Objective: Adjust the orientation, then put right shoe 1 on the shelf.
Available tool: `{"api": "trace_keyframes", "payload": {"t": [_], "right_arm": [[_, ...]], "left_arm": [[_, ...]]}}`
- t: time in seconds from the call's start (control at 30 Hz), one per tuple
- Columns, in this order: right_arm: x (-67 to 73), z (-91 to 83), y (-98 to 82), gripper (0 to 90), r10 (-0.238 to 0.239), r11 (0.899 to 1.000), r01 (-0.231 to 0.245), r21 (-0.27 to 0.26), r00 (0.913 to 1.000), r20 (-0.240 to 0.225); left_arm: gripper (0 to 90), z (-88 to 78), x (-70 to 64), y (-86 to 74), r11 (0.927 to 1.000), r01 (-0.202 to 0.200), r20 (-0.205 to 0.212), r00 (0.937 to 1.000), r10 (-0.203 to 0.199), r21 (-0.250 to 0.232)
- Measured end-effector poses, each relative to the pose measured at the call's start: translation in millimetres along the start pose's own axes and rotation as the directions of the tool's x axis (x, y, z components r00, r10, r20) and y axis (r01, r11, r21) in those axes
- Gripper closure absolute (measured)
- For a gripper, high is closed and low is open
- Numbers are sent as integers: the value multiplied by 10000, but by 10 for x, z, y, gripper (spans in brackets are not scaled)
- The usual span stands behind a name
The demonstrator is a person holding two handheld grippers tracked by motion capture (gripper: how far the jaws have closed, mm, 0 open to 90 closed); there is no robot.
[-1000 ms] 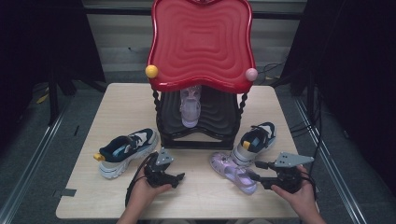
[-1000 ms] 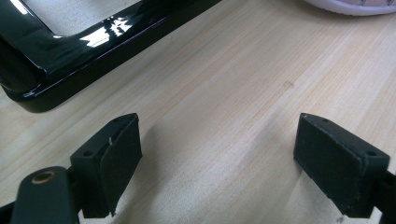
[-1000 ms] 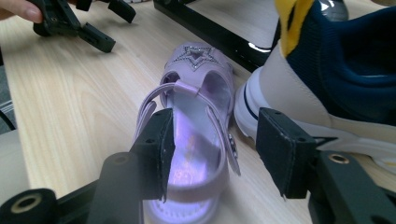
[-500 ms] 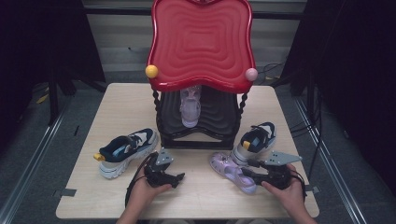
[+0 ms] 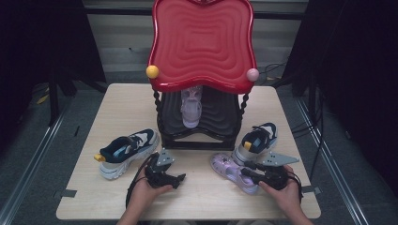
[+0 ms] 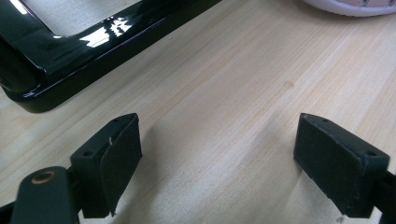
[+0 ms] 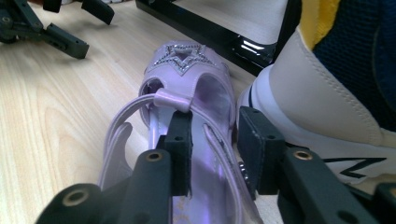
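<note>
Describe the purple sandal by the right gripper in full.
The sandal is a small, glossy lilac shoe of plastic-looking material, with a glittery star on its toe band and thin straps over an open middle. It lies upright on the table, right of the black rack base, its side close against a white and navy sneaker. The right gripper has just been closing over its rear; one strap runs between the jaws, though contact is unclear.

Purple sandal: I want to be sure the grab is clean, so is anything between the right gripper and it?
Nothing visible. The right gripper already has its jaws around the purple sandal's strap side; the sneaker sits just beside.
</note>
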State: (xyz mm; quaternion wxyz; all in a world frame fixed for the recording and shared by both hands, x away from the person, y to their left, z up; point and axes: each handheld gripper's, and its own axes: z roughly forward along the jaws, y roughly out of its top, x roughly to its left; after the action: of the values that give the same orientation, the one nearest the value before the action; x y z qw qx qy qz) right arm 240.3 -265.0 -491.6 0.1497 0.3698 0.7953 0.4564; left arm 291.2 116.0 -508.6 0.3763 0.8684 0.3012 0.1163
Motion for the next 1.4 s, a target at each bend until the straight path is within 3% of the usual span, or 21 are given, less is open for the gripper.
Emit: {"api": "trace_keyframes", "payload": {"t": [0.37,0.6,0.77,0.93,1.4], "right_arm": [[-61,22,-34,720,332,9993,-336,-179,9991,-249],[-22,41,-18,831,-281,9994,273,-216,9989,-369],[27,58,17,844,-654,9977,646,-222,9972,-376],[32,44,16,847,-690,9970,675,-387,9968,-398],[171,-208,174,848,-1211,9849,1189,-1255,9926,-96]], "left_arm": [[146,1,3,2,10000,7,-27,10000,-6,24],[147,2,6,4,10000,-9,-42,10000,9,19],[147,2,5,4,10000,-5,-44,10000,6,19],[147,2,6,4,10000,0,-48,10000,0,23],[147,6,6,7,10000,47,-43,10000,-47,9]]}}
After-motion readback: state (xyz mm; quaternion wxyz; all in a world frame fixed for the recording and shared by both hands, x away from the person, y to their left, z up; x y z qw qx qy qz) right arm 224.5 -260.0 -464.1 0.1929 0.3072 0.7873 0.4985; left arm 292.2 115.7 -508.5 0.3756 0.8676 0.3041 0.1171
